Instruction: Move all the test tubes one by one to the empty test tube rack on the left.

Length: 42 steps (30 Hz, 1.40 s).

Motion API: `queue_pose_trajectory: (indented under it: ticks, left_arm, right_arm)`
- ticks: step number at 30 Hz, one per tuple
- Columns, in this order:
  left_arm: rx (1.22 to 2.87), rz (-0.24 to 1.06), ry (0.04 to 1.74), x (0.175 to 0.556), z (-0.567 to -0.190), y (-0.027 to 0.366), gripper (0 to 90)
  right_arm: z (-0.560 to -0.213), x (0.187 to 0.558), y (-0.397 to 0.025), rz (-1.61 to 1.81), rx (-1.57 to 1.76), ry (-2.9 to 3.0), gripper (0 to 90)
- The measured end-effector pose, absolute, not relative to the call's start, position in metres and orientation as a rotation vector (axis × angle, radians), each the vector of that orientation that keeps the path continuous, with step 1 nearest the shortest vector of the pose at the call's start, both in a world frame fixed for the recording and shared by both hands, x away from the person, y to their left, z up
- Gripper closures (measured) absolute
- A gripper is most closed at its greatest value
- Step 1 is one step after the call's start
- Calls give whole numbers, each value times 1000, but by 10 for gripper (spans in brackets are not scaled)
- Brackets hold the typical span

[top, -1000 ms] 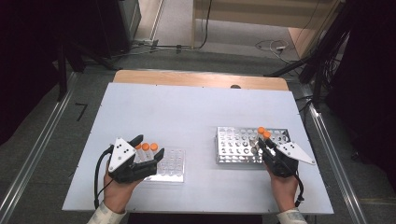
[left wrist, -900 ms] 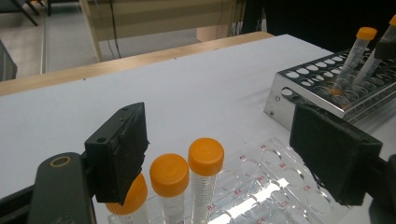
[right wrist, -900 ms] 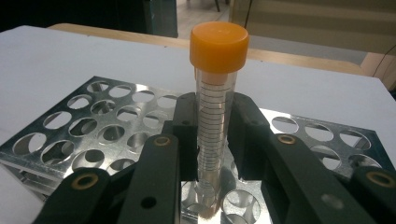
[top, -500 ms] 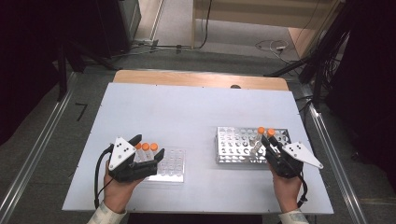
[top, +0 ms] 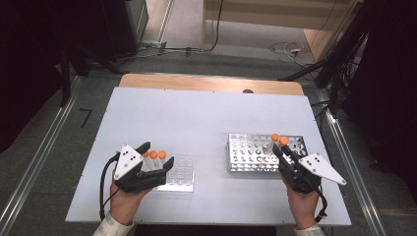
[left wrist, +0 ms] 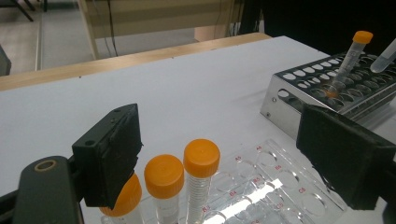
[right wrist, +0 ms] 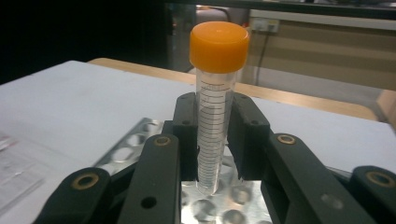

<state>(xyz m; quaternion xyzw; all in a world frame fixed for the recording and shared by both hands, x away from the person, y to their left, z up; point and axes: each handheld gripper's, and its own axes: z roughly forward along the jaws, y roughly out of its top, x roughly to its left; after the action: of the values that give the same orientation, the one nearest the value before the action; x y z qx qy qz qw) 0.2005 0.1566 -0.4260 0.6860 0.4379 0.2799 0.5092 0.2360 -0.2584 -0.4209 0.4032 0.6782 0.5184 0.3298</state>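
A white table (top: pixel 196 118) stands on grey floor (top: pixel 246 34) strewn with cables (top: pixel 287 48).

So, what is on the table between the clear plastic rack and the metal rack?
Nothing. In the high view, the stretch of white table between the clear rack and the metal rack is bare.

Leftmost tube (left wrist: pixel 122 199) half hidden behind jaw pad

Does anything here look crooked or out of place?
One orange-capped tube leans at a slant in the metal rack instead of standing straight like the three tubes in the clear plastic rack. Nothing looks spilled or broken.
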Motion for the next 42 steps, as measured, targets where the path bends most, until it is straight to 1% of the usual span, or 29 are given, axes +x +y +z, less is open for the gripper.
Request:
queue_pose_trajectory:
  ticks: [15,32,35,42]
  left_arm:
    - [1670,638,1012,198,-428,144,152]
    - [1701,587,938,194,-430,114,169]
    - [1718,577,911,194,-432,107,202]
    - [1736,516,840,192,-435,91,242]
  right_arm:
    - [-431,216,-199,1418,880,2005,718]
    - [-453,215,-158,1403,793,2143,720]
    - [-454,215,-153,1407,782,2153,720]
    - [-458,213,-145,1404,759,2187,720]
